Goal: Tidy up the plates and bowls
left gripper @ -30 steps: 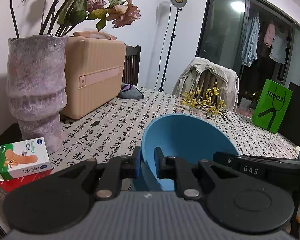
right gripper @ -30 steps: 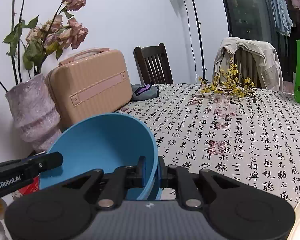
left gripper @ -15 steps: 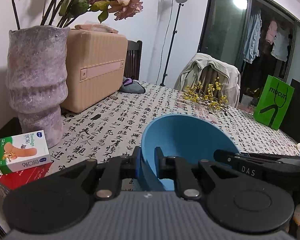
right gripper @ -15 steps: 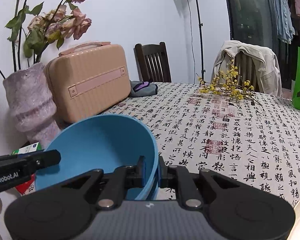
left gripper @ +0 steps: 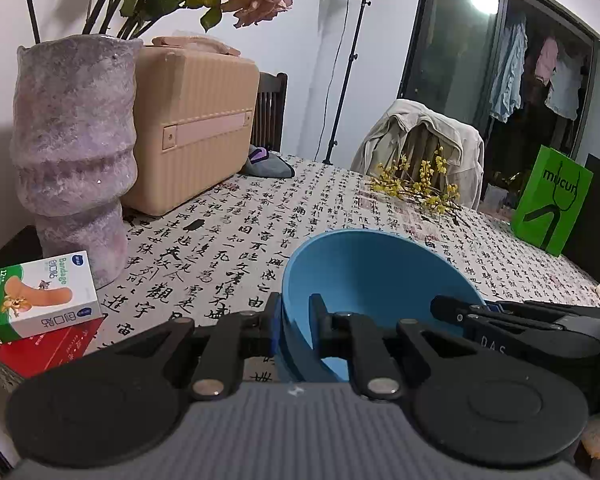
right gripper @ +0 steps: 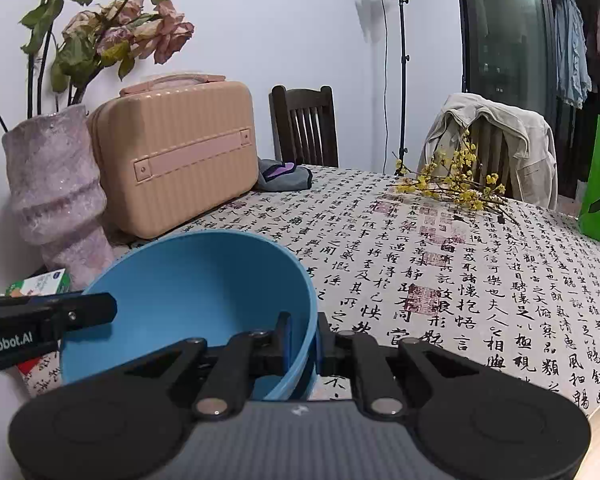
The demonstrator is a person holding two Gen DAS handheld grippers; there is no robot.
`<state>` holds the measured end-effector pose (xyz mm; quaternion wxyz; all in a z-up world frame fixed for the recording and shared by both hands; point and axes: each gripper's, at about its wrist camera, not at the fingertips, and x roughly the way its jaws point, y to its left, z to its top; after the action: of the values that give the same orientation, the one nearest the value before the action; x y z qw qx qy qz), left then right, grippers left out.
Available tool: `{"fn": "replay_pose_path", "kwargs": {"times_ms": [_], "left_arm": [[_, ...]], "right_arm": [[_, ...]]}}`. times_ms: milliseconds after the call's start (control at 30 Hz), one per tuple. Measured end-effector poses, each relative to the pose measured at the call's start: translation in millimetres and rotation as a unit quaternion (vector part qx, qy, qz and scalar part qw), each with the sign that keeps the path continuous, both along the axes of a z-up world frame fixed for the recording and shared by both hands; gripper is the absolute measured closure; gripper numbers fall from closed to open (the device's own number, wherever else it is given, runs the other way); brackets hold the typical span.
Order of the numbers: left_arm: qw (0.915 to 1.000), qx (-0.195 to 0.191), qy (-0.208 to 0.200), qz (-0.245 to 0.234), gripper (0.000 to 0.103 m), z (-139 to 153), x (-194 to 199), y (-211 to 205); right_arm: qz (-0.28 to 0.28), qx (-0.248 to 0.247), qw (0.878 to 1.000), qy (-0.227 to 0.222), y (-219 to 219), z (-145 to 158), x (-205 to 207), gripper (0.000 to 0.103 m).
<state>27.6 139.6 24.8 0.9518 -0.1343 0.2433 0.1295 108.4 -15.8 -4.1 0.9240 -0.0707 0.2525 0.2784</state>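
The blue bowl (left gripper: 372, 276) is carried by both tools at once, above the near part of the surface (right gripper: 440, 264) with the calligraphy cloth. The left tool (left gripper: 294, 324) is pinching the bowl's rim at about 9 o'clock of the bowl, one finger inside and one outside the wall; the right tool (right gripper: 302, 338) is pinching the opposite rim at about 3 o'clock in the same way. In the left wrist view the bowl looks tilted, with its opening turned toward the cameras, and I cannot tell if its base touches the surface. The vase (left gripper: 74, 152) stands at 10 o'clock from the bowl, with the bandage box (left gripper: 44, 294) just beside its foot and the beige case (left gripper: 196, 128) behind it. To do this step well, I think both hands must travel together at the same speed, because a thin rim held from two sides can twist out if one tool leads. It is better to bring the bowl level first, then lower it slowly on its place, and to loosen both grips only when the base sits flat. The vase side should be kept well apart during the move.
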Motion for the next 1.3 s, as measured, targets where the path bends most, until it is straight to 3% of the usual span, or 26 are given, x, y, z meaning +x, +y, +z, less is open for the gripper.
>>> {"fn": "replay_pose_path", "kwargs": {"times_ms": [600,900,967,1000,1067,1100,1133,1167,1200,1233,1300], "left_arm": [[0.9998,-0.014,0.015,-0.004,0.087,-8,9,4],[0.9997,-0.021,0.008,-0.007,0.079,-8,8,5],[0.9996,-0.025,0.005,-0.013,0.073,-8,7,6],[0.9996,-0.026,0.002,-0.015,0.070,-6,6,6],[0.9993,-0.030,-0.011,-0.020,0.054,-2,0,8],[0.9991,-0.031,-0.021,-0.022,0.049,1,-5,9],[0.9988,-0.027,-0.034,-0.023,0.035,5,-11,10],[0.9986,-0.022,-0.044,-0.021,0.020,7,-17,11],[0.9982,-0.018,-0.053,-0.019,0.014,10,-23,12],[0.9979,-0.015,-0.061,-0.017,0.003,11,-29,12],[0.9969,-0.018,-0.075,-0.017,0.000,14,-40,15]], "right_arm": [[-0.003,-0.028,1.000,-0.010,8,-10,4,0.090],[0.006,-0.003,1.000,0.002,0,-8,7,0.089],[0.009,0.006,1.000,0.002,-4,-4,6,0.087],[0.011,0.012,1.000,0.002,-7,-2,6,0.081],[0.015,0.027,1.000,0.007,-16,4,5,0.068],[0.017,0.037,0.999,0.011,-21,6,5,0.052],[0.019,0.048,0.999,0.016,-27,8,5,0.043],[0.023,0.060,0.998,0.021,-34,10,3,0.026],[0.028,0.068,0.997,0.024,-39,11,2,0.015],[0.033,0.075,0.996,0.027,-44,13,-1,0.012],[0.040,0.083,0.995,0.030,-51,14,-7,0.002]]}}
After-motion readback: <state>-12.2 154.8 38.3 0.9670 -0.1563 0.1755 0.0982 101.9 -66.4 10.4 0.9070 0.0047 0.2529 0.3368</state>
